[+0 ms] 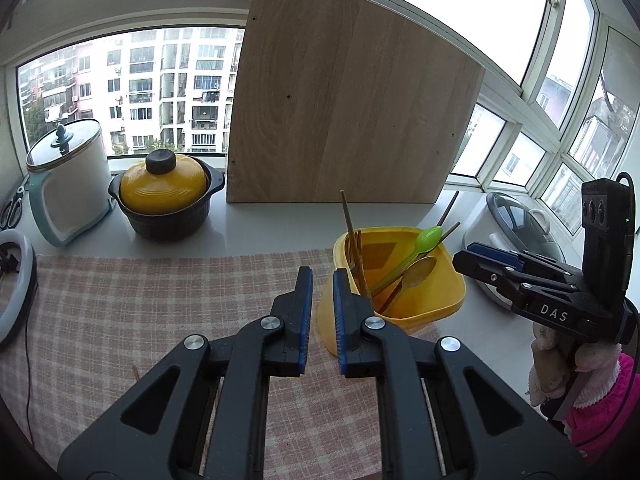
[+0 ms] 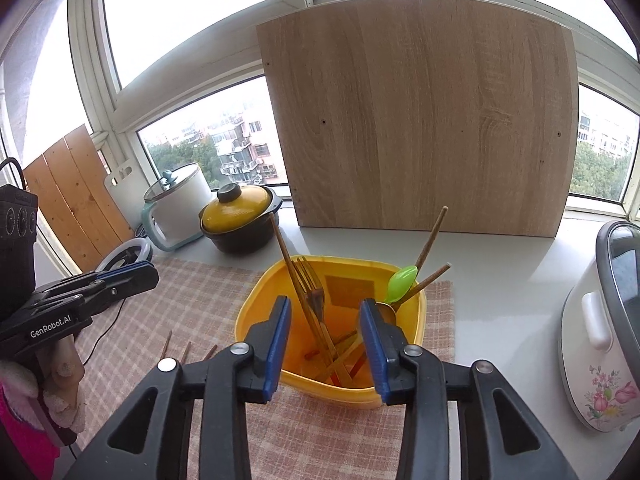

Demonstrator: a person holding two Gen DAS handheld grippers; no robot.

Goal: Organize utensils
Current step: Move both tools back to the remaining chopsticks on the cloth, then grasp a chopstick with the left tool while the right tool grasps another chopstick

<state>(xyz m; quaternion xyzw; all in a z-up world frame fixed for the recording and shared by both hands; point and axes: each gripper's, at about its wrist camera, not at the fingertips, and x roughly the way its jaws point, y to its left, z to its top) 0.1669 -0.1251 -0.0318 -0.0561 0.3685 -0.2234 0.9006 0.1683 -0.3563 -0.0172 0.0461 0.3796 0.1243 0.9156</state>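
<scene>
We take the yellow plastic tub [image 2: 400, 394] as our landmark: it stands on the checked pink cloth [image 2: 320, 440], holding a brass fork [image 2: 314, 296], a green plastic spoon [image 2: 402, 280] and wooden chopsticks [image 2: 432, 232]. Behind it leans the pale wooden board [image 2: 420, 120]. To its left sits the yellow-lidded black pot [image 2: 240, 216], further left the white kettle [image 2: 182, 208]. To its right stands the white rice cooker [image 2: 600, 340].

Two legible markings are noted. White letters "DAS" stand on the black side of the right gripper [image 1: 466, 258], as seen from the left wrist view. White lettering "GenRobot.AI" stands on the black side of the left gripper [image 2: 154, 276], as seen from the right wrist view. No other text is readable.
</scene>
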